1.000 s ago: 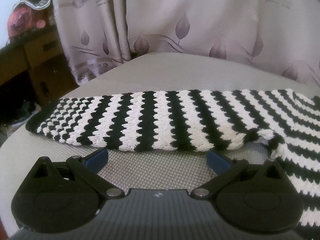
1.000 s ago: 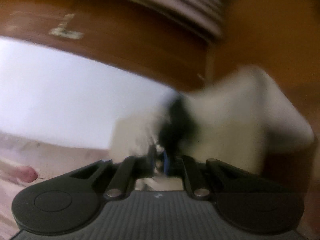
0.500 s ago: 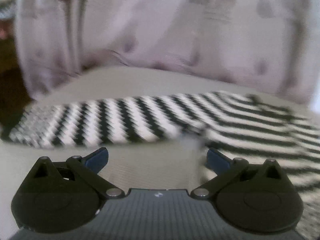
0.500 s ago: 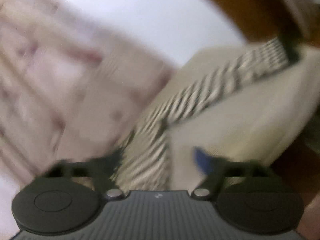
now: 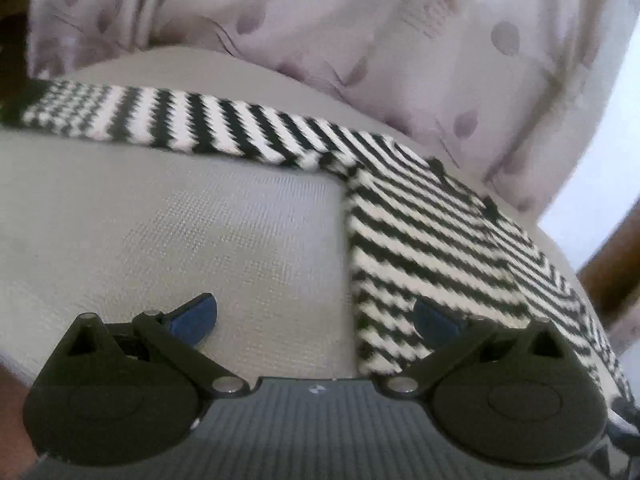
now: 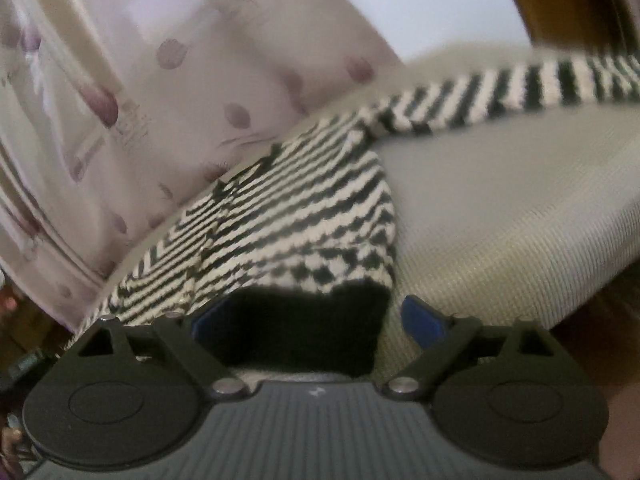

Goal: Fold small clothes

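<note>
Patterned curtain fabric (image 5: 320, 20), pale with mauve leaf motifs, hangs directly behind a grey woven cushion surface (image 5: 180, 220) that serves as the work area. A brown wooden furniture edge (image 5: 612, 272) shows at the far right of the left wrist view.

Task item: a black-and-white striped knit garment (image 5: 420, 240) lies flat on the cushion. In the left wrist view one sleeve (image 5: 160, 120) extends to the left along the rear of the cushion, and the body panel runs from the sleeve junction down toward the camera on the right. In the right wrist view the other sleeve (image 6: 500, 88) extends to the right along the rear edge, and the body's hem, banded in solid black, lies nearest the camera.

Left gripper (image 5: 316, 316): jaws spread wide, nothing clamped. The left blue pad (image 5: 196, 316) is over bare cushion; the right pad is over the garment's lower corner. Contact with the knit cannot be determined.

Right gripper (image 6: 316, 320): jaws partly spread and have just been closing. The black hem band (image 6: 304, 328) lies between them, and the left pad sits against its edge, while the right pad stands clear of it over bare cushion. No grip is established.
</note>
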`<state>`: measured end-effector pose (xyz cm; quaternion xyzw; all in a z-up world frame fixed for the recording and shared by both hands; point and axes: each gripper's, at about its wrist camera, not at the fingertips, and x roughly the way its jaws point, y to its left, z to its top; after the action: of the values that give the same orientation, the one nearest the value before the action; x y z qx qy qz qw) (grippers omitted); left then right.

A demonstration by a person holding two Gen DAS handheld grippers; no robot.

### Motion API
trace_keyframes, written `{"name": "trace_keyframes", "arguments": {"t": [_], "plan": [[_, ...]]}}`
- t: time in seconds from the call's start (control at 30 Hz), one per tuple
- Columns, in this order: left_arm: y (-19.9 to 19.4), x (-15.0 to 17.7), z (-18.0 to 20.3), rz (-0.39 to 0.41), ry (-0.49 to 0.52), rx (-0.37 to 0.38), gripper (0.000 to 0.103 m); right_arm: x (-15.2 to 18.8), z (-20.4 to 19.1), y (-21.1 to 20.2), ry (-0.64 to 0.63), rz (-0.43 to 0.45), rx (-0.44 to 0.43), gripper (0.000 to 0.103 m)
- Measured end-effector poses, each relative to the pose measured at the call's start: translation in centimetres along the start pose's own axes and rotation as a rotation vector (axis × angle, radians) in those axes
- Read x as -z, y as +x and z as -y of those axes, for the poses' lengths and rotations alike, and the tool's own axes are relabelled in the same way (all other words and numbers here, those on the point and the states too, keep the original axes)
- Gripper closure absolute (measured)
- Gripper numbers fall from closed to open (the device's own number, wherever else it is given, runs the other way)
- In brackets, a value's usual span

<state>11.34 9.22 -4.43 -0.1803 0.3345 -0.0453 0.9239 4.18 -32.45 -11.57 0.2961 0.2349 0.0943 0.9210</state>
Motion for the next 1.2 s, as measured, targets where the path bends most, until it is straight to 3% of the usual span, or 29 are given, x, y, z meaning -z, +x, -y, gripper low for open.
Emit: {"name": "trace_keyframes", "arguments": {"t": [0.03,0.13,0.17,0.23,0.27,0.3,0.5,0.57,0.63,0.7,0.77,0.8,0.9,1.03,1.07,1.1,1.13,1.17,1.2], "plan": [[-0.2,0.2,0.4,-0.011,0.010,0.024,0.001,0.0,-0.1,0.3,-0.011,-0.024,-0.020,0.078],[0.2,1.2,2.3,-0.038,0.088,0.056,0.004,0.0,0.2,0.9,0.007,-0.037,0.023,0.088],[0.3,1.6,3.0,-0.040,0.132,0.043,0.013,0.0,0.6,0.5,0.030,-0.028,0.020,0.090],[0.2,2.2,3.6,-0.031,0.182,0.029,0.043,0.0,1.4,-0.2,0.074,-0.007,0.014,0.092],[0.2,2.2,3.5,-0.041,0.183,0.035,0.081,0.0,1.8,-0.8,0.099,0.008,0.011,0.092],[0.4,2.1,3.3,-0.065,0.171,0.048,0.093,0.1,2.1,-1.1,0.119,0.027,0.016,0.092],[-1.0,1.4,1.3,-0.050,0.076,0.025,0.097,-0.5,4.0,-4.7,0.172,0.111,0.078,0.098],[-1.5,1.4,0.8,-0.056,0.075,0.029,0.096,-0.7,4.8,-5.9,0.185,0.114,0.068,0.097],[-1.5,1.5,0.4,-0.049,0.088,0.026,0.078,-0.7,4.7,-6.4,0.153,0.106,0.046,0.096],[-1.7,1.5,0.1,-0.034,0.085,0.039,0.027,-0.9,4.4,-6.3,0.139,0.101,0.048,0.078],[-1.8,1.3,0.4,-0.013,0.065,0.041,0.000,-1.0,4.2,-5.3,0.139,0.085,0.049,0.017],[-1.9,1.3,0.7,0.010,0.065,0.032,0.001,-1.0,3.9,-4.7,0.136,0.090,0.047,0.012],[-0.6,1.4,1.6,-0.057,0.106,0.058,0.001,-0.8,3.0,-2.5,0.097,0.064,0.045,0.011],[0.2,2.0,3.7,-0.050,0.220,0.021,0.003,0.0,1.6,0.5,0.029,-0.009,0.066,0.012],[0.4,2.2,4.0,-0.044,0.243,0.014,0.010,0.1,1.0,0.7,0.002,-0.015,0.093,0.017],[0.4,2.5,4.3,-0.030,0.263,0.003,0.035,0.2,0.5,0.7,-0.030,-0.023,0.114,0.022],[0.3,2.7,4.7,-0.016,0.290,-0.020,0.058,0.3,0.4,0.7,-0.039,-0.032,0.122,0.040],[0.4,2.8,4.9,-0.024,0.302,-0.032,0.097,0.4,0.7,0.3,-0.038,-0.035,0.139,0.066],[0.2,2.6,4.8,-0.041,0.274,-0.006,0.096,0.4,1.2,0.0,-0.035,-0.044,0.147,0.076]]}}
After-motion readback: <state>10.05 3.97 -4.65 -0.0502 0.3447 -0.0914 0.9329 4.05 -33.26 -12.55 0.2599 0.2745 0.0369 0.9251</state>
